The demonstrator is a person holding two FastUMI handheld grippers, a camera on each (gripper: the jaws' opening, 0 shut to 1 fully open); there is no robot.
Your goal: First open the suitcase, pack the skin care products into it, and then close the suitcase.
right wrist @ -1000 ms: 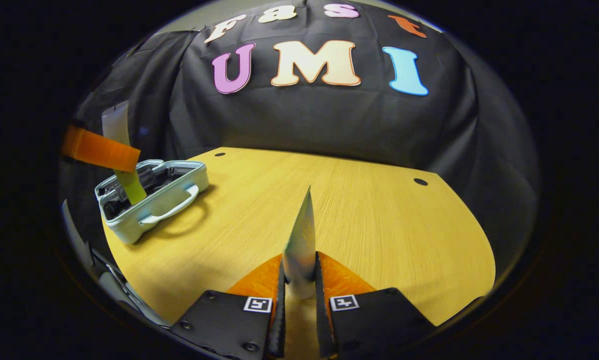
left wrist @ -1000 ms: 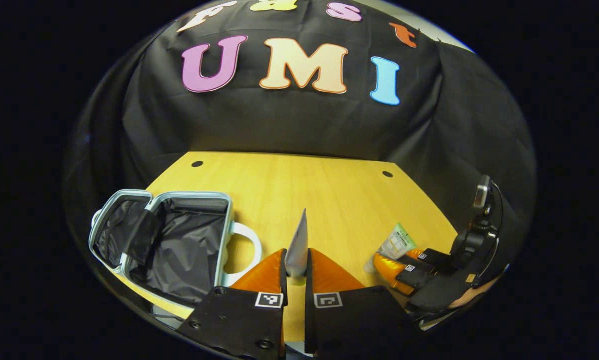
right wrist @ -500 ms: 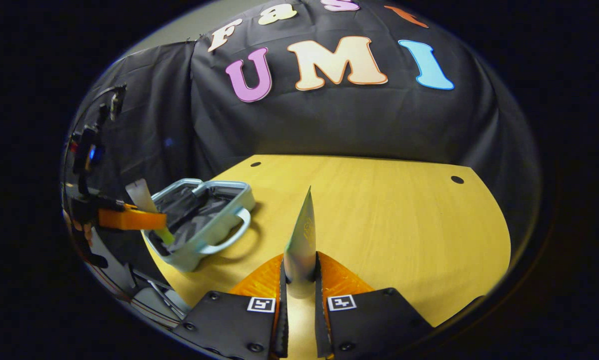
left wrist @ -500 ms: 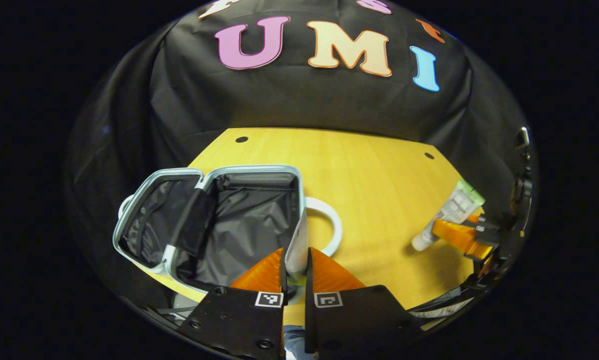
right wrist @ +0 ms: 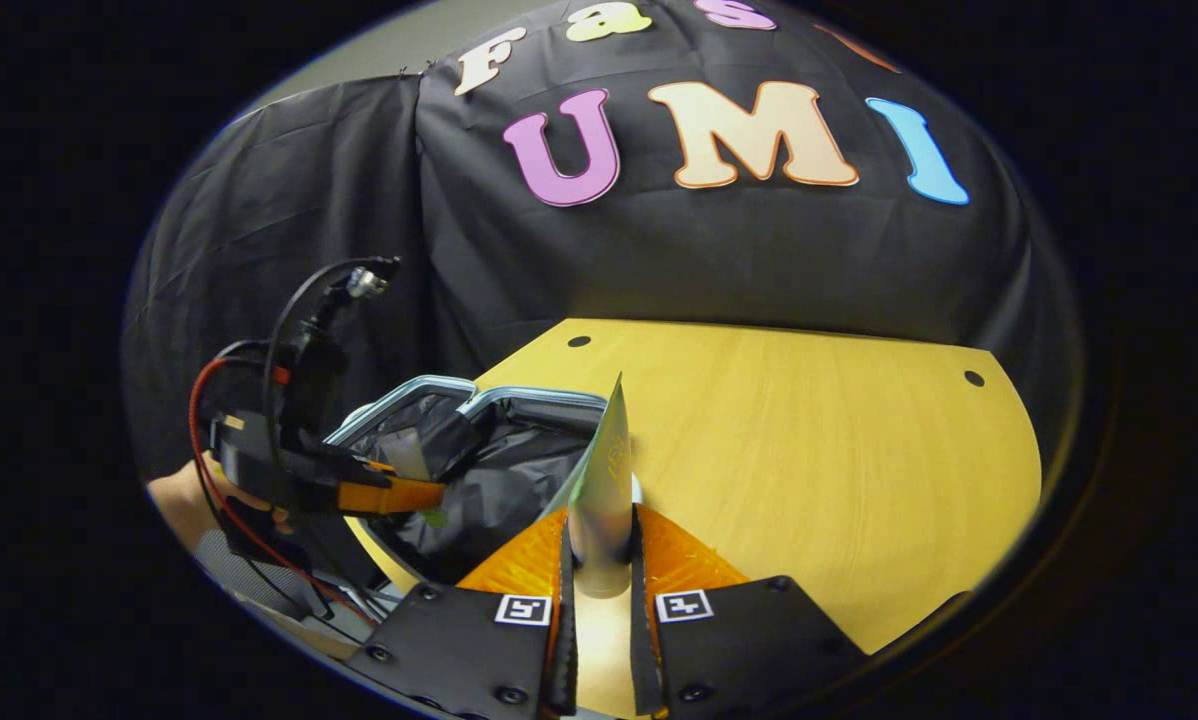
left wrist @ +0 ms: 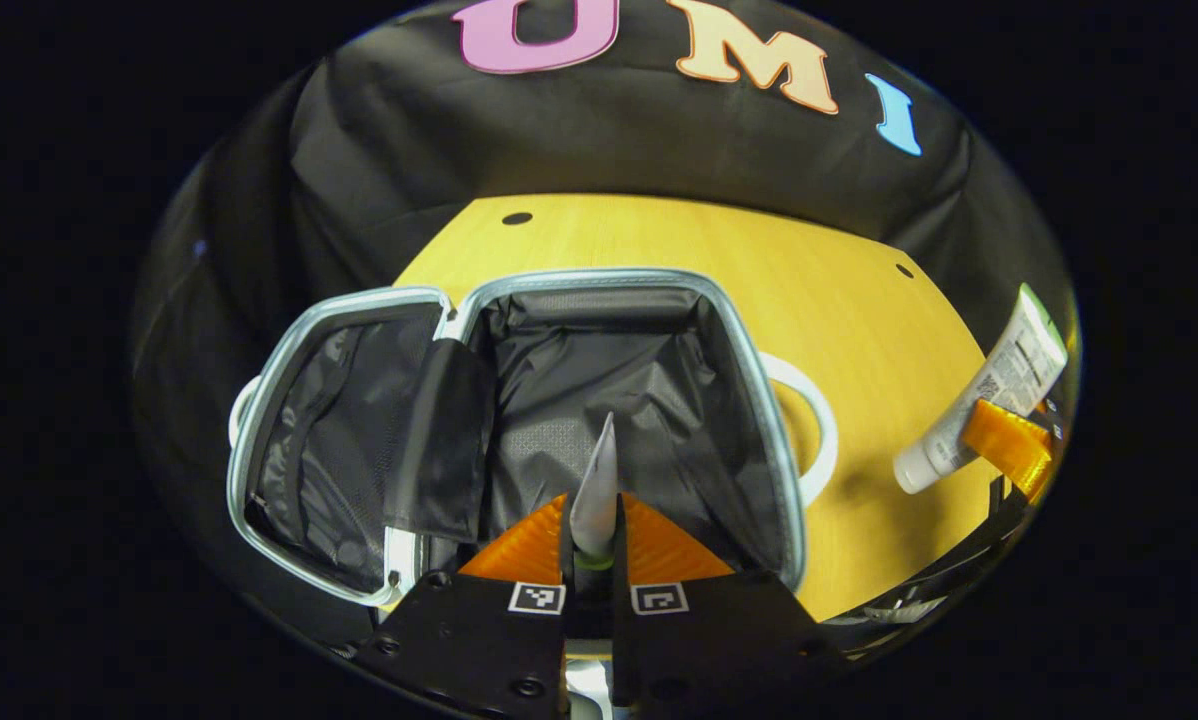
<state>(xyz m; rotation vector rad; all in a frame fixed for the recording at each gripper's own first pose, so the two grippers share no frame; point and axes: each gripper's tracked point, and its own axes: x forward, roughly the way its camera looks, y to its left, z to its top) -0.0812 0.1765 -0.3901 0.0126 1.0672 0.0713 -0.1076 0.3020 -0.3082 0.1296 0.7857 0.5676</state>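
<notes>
Suitcase [left wrist: 519,400] open on wooden table [left wrist: 659,240]. Left gripper [left wrist: 591,520] clamps pale tube [left wrist: 596,490] above suitcase lining. Right gripper [right wrist: 599,545] clamps second tube [right wrist: 604,480] beside suitcase; label print unreadable.

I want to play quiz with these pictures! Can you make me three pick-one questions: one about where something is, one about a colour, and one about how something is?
1. Where is the tube in the left claw?
A. over the open suitcase
B. flat on the table
C. under the suitcase

2. What colour is the suitcase's lining?
A. red
B. black
C. white

3. How is the right claw?
A. wide open
B. shut on a tube
C. shut on the suitcase handle

Answers:
1. A, in the left gripper view the tube sticks up with the dark lining behind it.
2. B, both opened halves show black fabric inside a pale rim.
3. B, in the right gripper view both fingers press the tube between them.
</notes>
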